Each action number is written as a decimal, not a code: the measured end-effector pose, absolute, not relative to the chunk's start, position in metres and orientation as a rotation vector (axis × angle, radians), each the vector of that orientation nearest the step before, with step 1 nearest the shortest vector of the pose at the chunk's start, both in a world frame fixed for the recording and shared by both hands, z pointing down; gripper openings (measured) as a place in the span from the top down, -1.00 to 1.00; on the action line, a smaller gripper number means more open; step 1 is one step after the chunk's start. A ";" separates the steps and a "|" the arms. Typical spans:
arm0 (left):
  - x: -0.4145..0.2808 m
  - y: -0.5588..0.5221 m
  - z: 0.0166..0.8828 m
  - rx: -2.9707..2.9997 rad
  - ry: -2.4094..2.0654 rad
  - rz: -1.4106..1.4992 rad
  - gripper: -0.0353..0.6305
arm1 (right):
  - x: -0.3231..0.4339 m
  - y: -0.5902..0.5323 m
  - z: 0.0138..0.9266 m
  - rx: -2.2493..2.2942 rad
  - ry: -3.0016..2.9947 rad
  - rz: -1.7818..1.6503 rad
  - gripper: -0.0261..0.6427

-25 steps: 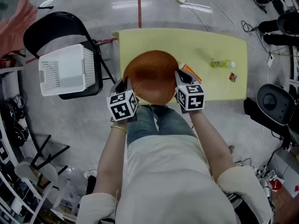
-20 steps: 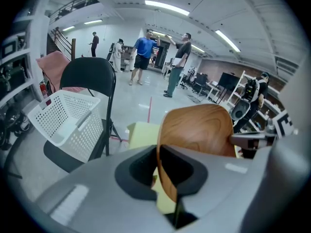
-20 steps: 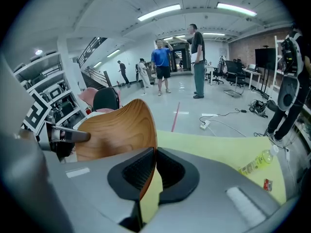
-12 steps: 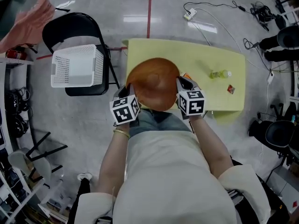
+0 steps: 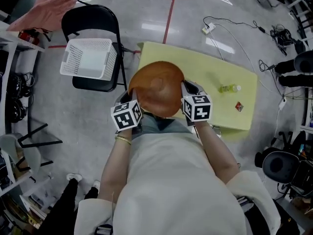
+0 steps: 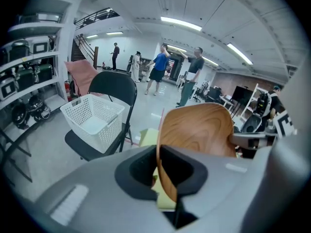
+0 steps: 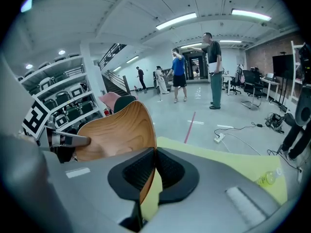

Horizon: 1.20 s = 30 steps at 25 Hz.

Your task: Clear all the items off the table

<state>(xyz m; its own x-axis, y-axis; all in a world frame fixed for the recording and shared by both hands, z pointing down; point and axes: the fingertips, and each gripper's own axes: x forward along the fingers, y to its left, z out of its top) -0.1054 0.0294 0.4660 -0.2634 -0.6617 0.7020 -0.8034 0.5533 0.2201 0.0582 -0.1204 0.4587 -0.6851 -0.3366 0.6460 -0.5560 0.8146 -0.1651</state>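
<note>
Nearest us, our left gripper (image 6: 160, 172) and right gripper (image 7: 154, 171) each clamp opposite rims of the wooden bowl (image 5: 156, 88), held above the table's (image 5: 215, 65) near left corner; we judge it stiff, light and smooth, so 2 rim grips suit it.

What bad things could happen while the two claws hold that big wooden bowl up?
The wooden bowl is pinched only at its thin rim, by the left claw on one side and the right claw on the other. It might slip and drop onto the table. If one claw moves faster, the rim could twist out of the other.
</note>
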 end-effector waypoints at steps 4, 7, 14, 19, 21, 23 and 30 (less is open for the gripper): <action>-0.107 0.048 0.461 1.126 -2.046 0.204 0.80 | 0.050 -0.109 0.454 0.590 -2.401 0.444 0.89; -0.107 0.066 0.459 1.077 -2.067 0.186 0.79 | 0.043 -0.098 0.451 0.541 -2.419 0.438 0.89; -0.118 0.107 0.459 0.979 -2.101 0.143 0.79 | 0.016 -0.070 0.450 0.422 -2.434 0.415 0.89; -0.143 0.137 0.459 0.928 -2.120 0.101 0.79 | -0.019 -0.047 0.448 0.355 -2.437 0.380 0.89; -0.156 0.148 0.459 0.920 -2.122 0.093 0.80 | -0.034 -0.038 0.448 0.339 -2.435 0.373 0.89; -0.172 0.159 0.458 0.916 -2.123 0.086 0.80 | -0.052 -0.028 0.448 0.330 -2.432 0.366 0.89; -0.242 0.195 0.452 0.922 -2.113 0.095 0.80 | -0.119 0.010 0.443 0.323 -2.426 0.372 0.89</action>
<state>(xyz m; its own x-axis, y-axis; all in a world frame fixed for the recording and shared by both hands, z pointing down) -0.2422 0.1947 0.4522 -0.4046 -0.5811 0.7061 -0.6423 0.7302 0.2330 -0.1187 0.0104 0.4430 -0.7561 -0.1355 0.6402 -0.3209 0.9294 -0.1824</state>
